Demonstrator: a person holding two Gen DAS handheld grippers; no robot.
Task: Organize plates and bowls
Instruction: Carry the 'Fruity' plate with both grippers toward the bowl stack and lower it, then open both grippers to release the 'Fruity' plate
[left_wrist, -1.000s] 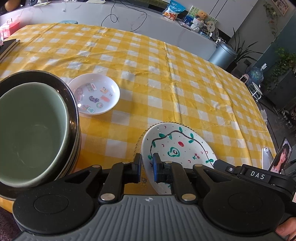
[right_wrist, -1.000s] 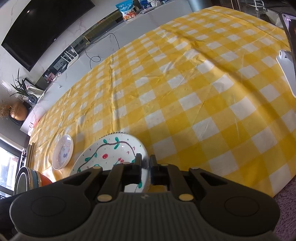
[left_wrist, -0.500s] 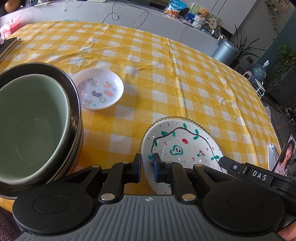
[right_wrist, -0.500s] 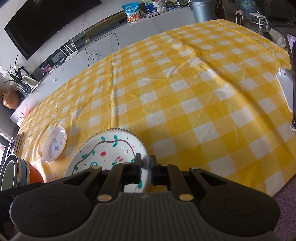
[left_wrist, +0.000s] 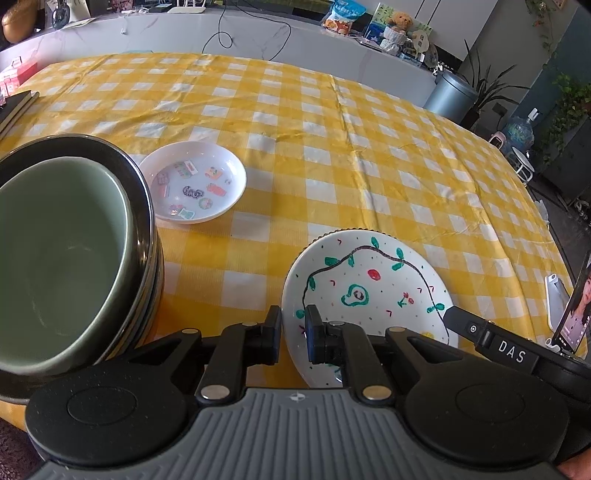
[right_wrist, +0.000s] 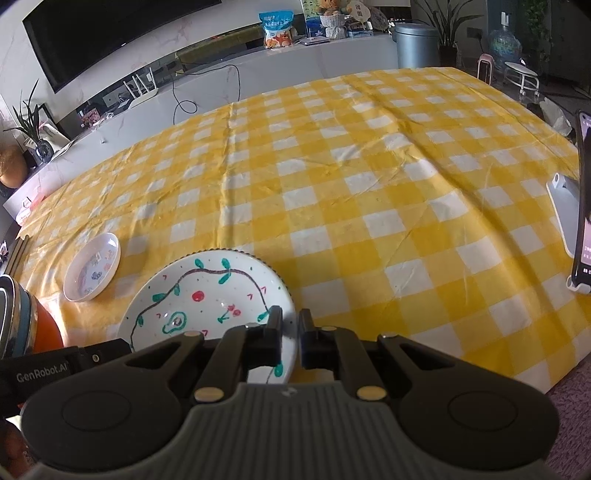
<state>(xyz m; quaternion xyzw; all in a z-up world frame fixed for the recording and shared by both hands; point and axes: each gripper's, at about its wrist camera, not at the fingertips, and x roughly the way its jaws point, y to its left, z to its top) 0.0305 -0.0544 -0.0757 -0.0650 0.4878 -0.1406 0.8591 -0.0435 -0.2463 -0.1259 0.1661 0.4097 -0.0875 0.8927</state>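
Both tongs are clamped narrowly on the rim of the painted plate (left_wrist: 369, 284), one on each side: the left tongs (left_wrist: 293, 334) pinch its left edge and the right tongs (right_wrist: 290, 338) pinch its right edge, each pair of jaws drawn in to a slim gap with the rim between them. The plate sits near the front edge of the bench (left_wrist: 332, 147), towards the middle of that edge. Whether it rests on the yellow checked cloth or is raised just off it cannot be told from either wrist view.

At the front left corner stands the stack (left_wrist: 147, 236): dark-rimmed dishes nested together with a green bowl (left_wrist: 62, 258) on top (the right wrist view shows an orange and a blue-grey piece lower in the pile). That part of the sorting looks done.

Two pieces are left, by the look of things. The painted plate, gripped from both sides, is the one in hand and seems bound for the stack beside it. The small white saucer (left_wrist: 194, 186) with sticker-like pictures lies untouched just behind the stack, well apart from both tongs. A phone on a stand (right_wrist: 583, 206) stands at the right edge of the bench, clear of the work.
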